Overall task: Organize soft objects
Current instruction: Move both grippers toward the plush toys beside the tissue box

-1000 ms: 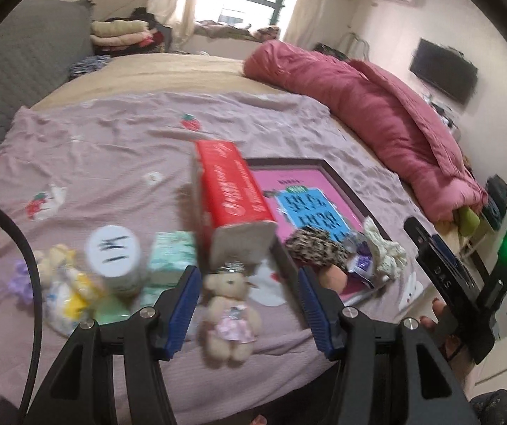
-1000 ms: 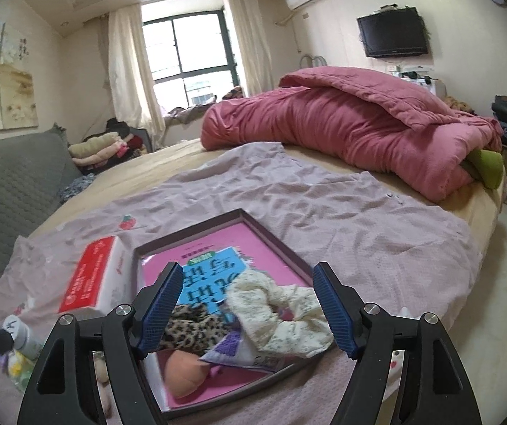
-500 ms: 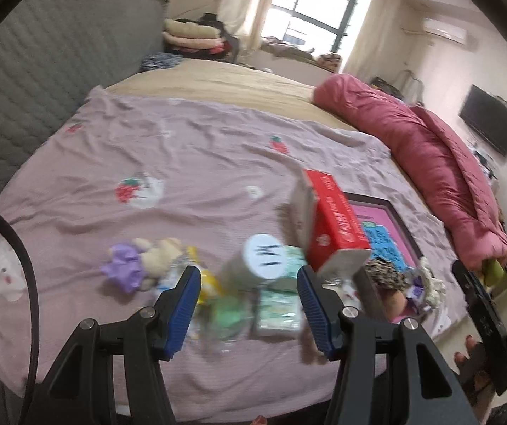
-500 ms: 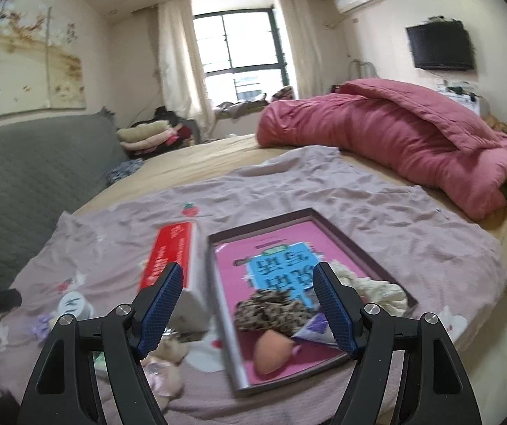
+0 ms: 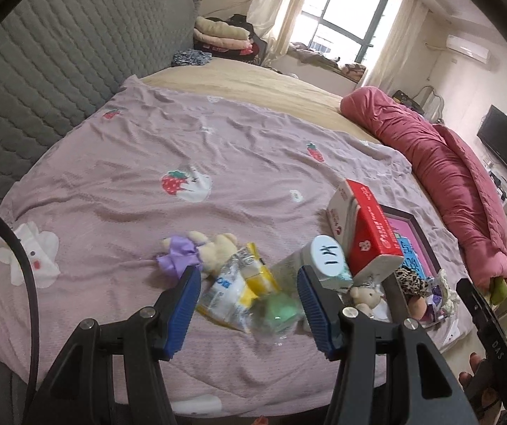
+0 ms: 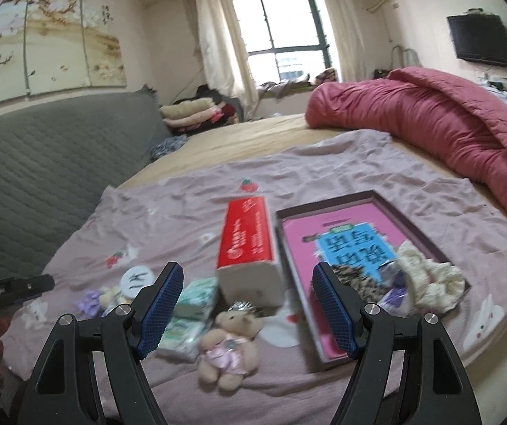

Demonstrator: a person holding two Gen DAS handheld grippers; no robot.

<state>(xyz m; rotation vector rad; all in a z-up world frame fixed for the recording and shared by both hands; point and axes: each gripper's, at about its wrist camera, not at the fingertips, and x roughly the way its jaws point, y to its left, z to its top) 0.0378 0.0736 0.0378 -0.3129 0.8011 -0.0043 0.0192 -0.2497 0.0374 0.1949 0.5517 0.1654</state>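
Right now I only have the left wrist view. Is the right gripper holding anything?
Observer: No. The right gripper is open, with nothing between its pads.
Operator: What lies nearest to it?
Observer: A bear in a pink dress lies on the sheet, at the near end of the red box.
Operator: The box hides the tray. Is it full?
Observer: No. The tray shows bare pink book at its far end. The cream scrunchie sits at its near end.

A mauve strawberry-print blanket point(image 6: 324, 173) is covering the bed point(image 6: 253, 134), carrying a red tissue box point(image 6: 250, 237), a framed tray point(image 6: 412, 223) to its right, and near-side teddy bears point(image 6: 228, 343), with a pink quilt point(image 6: 430, 113) lying far right.
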